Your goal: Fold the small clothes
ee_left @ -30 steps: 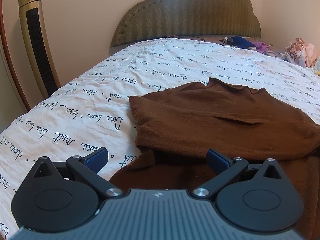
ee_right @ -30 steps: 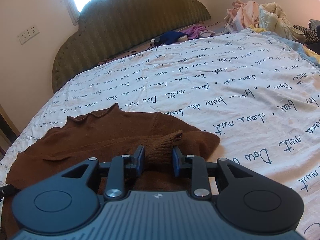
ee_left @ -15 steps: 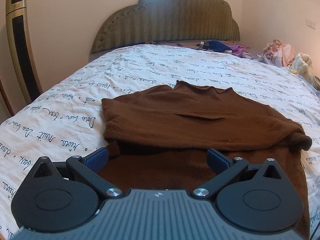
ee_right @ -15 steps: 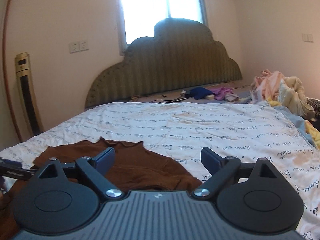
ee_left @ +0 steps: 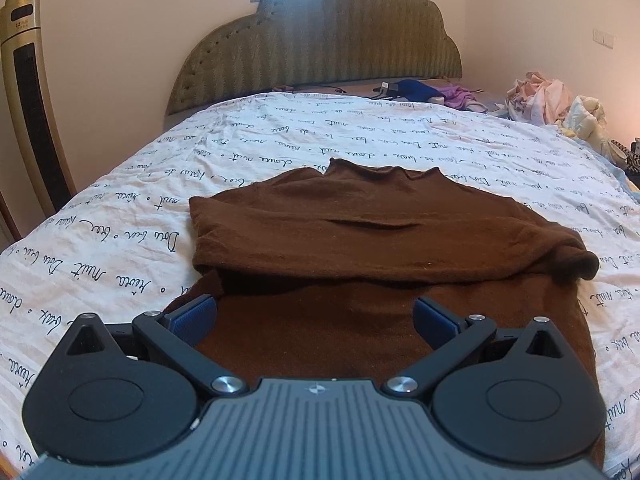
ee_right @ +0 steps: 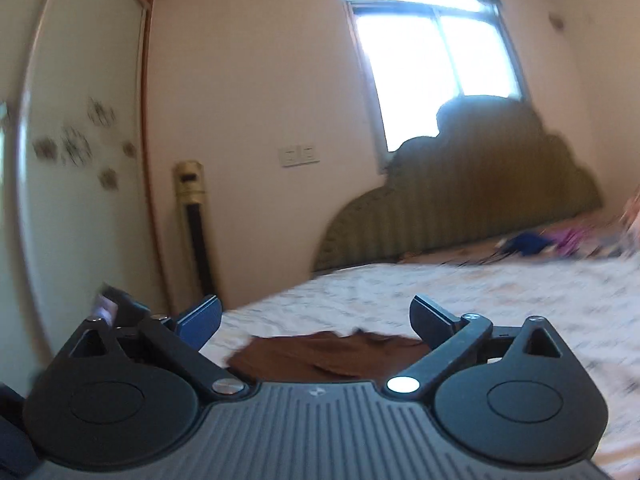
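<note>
A brown knit sweater (ee_left: 384,240) lies flat on the bed (ee_left: 120,248), its sleeves folded across the body and the collar pointing toward the headboard. My left gripper (ee_left: 314,318) is open and empty, hovering over the sweater's near hem. My right gripper (ee_right: 316,320) is open and empty, raised well above the bed and tilted up; the sweater (ee_right: 320,354) shows only as a blurred brown patch low between its fingers.
The padded green headboard (ee_left: 320,40) stands at the far end. A gold tower fan (ee_left: 28,100) stands left of the bed. Blue and purple items (ee_left: 424,92) lie near the headboard. A pile of clothes (ee_left: 552,100) sits at the far right.
My right gripper let go of the sweater's sleeve cuff, opened, and rose up and away, swinging left. My left gripper pulled back slightly, staying open over the hem.
</note>
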`<state>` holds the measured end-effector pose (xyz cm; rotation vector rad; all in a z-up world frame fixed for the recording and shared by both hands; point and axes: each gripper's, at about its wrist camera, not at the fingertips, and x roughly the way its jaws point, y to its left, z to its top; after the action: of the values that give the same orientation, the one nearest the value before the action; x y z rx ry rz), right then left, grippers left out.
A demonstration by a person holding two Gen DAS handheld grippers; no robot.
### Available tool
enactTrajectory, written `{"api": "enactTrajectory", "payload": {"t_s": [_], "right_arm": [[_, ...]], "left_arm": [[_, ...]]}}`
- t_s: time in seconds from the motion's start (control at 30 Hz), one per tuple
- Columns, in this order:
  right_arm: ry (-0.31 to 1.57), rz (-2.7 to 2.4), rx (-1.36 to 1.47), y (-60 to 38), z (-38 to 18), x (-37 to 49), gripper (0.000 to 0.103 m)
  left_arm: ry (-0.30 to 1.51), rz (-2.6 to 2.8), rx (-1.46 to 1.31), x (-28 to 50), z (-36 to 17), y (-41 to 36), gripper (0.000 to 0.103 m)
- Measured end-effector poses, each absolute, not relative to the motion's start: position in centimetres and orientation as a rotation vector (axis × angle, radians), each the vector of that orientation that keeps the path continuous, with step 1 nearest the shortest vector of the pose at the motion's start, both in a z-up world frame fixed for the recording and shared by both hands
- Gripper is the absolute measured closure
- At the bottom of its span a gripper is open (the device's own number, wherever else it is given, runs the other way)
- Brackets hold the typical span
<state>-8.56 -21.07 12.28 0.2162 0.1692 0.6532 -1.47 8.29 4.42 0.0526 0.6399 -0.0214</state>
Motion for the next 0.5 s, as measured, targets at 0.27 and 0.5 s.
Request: {"api": "enactTrajectory", "payload": {"t_s": [0.27,0.5], "right_arm": [[0.754,0.661,0.257,-20.1,7.2,-6.4,0.001],[0.986,0.677,0.505,-20.0,-0.1,-7.3,0.001]], "left_arm": [[0.636,-0.039,0.069,-2.1,4.4,7.8,0.0],[0.63,-0.037,0.07,-2.2,4.6,8.0,0.0]]}}
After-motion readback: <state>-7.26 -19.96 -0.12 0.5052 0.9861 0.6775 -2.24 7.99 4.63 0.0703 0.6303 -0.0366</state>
